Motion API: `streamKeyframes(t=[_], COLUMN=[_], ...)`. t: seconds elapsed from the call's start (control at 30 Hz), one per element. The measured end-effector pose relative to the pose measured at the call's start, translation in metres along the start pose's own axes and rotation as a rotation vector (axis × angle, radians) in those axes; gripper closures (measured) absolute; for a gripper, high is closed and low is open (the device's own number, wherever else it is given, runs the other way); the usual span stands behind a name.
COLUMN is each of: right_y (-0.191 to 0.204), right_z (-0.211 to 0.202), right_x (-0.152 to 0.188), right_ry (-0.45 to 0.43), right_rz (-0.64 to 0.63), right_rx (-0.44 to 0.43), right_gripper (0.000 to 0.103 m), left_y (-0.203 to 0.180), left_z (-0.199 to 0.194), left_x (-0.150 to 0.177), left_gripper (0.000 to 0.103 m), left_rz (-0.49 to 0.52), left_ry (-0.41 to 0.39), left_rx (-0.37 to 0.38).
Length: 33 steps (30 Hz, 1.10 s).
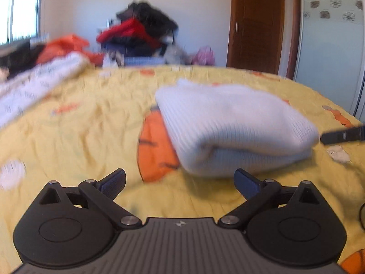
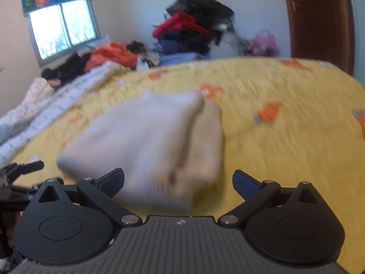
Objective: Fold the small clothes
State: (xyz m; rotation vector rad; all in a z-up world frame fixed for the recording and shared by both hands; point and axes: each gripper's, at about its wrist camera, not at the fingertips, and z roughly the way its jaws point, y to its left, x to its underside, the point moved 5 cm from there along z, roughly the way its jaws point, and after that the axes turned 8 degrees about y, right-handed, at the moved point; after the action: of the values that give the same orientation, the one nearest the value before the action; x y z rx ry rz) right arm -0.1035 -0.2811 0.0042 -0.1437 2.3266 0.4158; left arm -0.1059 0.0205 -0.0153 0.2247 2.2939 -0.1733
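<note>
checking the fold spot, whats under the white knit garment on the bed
The folded white knit garment lies on the yellow bedspread, partly covering an orange print. Anything else beneath is hidden.

Bright window (image 2: 62, 28), pale walls, wooden door (image 2: 317, 20)

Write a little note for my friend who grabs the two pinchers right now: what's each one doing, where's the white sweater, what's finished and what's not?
Left gripper: open, empty, just short of the white sweater.
Right gripper: open, empty, at the sweater's near edge.
The sweater lies folded in a thick bundle on the yellow bedspread, released.
Done: this fold looks finished.
Left: possibly more clothes; a pile sits beyond the bed.
</note>
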Motion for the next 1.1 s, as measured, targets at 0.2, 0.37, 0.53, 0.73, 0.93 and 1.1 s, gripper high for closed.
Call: streamKeyframes(t=[0.2,0.37,0.53,0.73,0.93,1.1], right_y=[0.010,0.022,0.039,0.040,0.038,0.038], right_z=[0.028,0.047,0.056,0.054,0.054,0.055], right_x=[0.031,0.030,0.032,0.036,0.043,0.042], right_ry=[0.100,0.102,0.174,0.149,0.033,0.029], right_rz=[0.070,0.049,-0.025,-0.032,-0.024,-0.021], right_rx=[0.046,0.181,0.285,0.264,0.275,0.277], right_gripper=[0.000,0.001,0.001,0.000,0.000,0.000], left_y=[-0.009,-0.020,-0.026,-0.027,-0.027,-0.027], left_z=[0.035,0.044,0.045,0.046,0.047,0.047], left_x=[-0.002,-0.003,0.004,0.002,0.000,0.000], left_gripper=[0.001,0.001,0.000,0.000,0.000,0.000], left_rz=[-0.031,0.002,0.037,0.031,0.027,0.027], left_ry=[0.115,0.126,0.112,0.106,0.104,0.104], left_rx=[0.000,-0.039,-0.058,-0.070,-0.075,-0.075])
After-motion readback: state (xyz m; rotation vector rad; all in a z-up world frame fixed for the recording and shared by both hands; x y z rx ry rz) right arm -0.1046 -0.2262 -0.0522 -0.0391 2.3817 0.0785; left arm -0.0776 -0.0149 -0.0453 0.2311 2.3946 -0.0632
